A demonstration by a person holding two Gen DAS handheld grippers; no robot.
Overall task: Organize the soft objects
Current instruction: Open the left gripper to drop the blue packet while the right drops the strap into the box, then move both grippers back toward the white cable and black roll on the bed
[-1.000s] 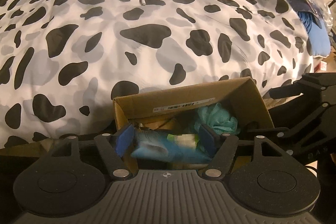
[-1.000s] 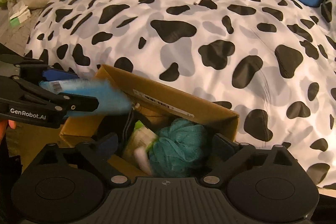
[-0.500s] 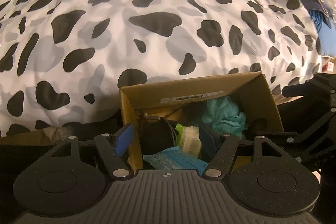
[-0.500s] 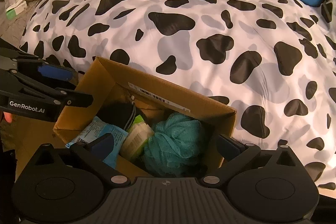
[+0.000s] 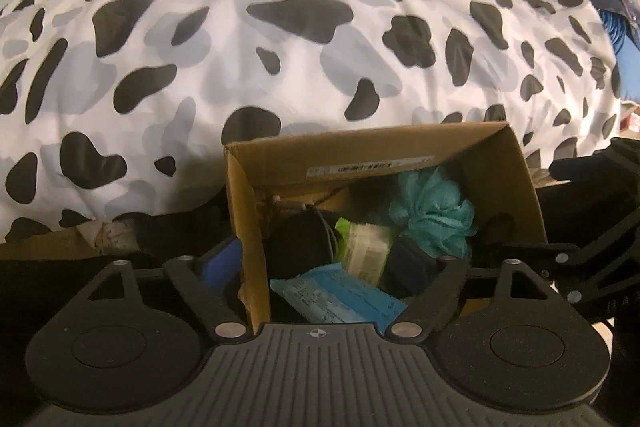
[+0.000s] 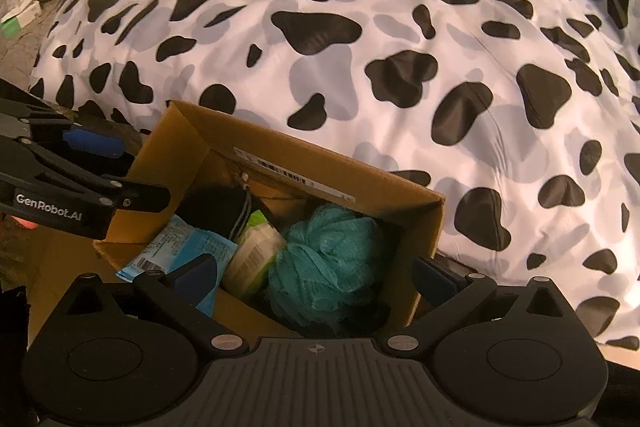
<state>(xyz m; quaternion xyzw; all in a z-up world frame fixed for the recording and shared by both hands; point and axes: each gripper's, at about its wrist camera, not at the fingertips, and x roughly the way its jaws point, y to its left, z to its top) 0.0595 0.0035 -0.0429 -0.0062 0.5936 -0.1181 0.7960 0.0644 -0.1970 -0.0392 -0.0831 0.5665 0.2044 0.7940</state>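
Blue packet (image 5: pixel 340 297) loose in cardboard box (image 5: pixel 240 211), left tongs (image 5: pixel 316 263) spread.

A black item (image 5: pixel 298 247) lies half-buried deep in the cardboard box (image 5: pixel 240 195), its nature unclear; the label (image 6: pixel 294 179) print is too small to read.

One cardboard box (image 6: pixel 424 223), one teal bath pouf (image 6: pixel 324 263), one blue packet (image 6: pixel 188 247), one green-labelled pack (image 6: pixel 256 251), one black item (image 6: pixel 216 207).

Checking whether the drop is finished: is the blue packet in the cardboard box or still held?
In the box. The blue packet lies inside the cardboard box, beside a green-labelled pack; the left claw stands open, its pads off it.
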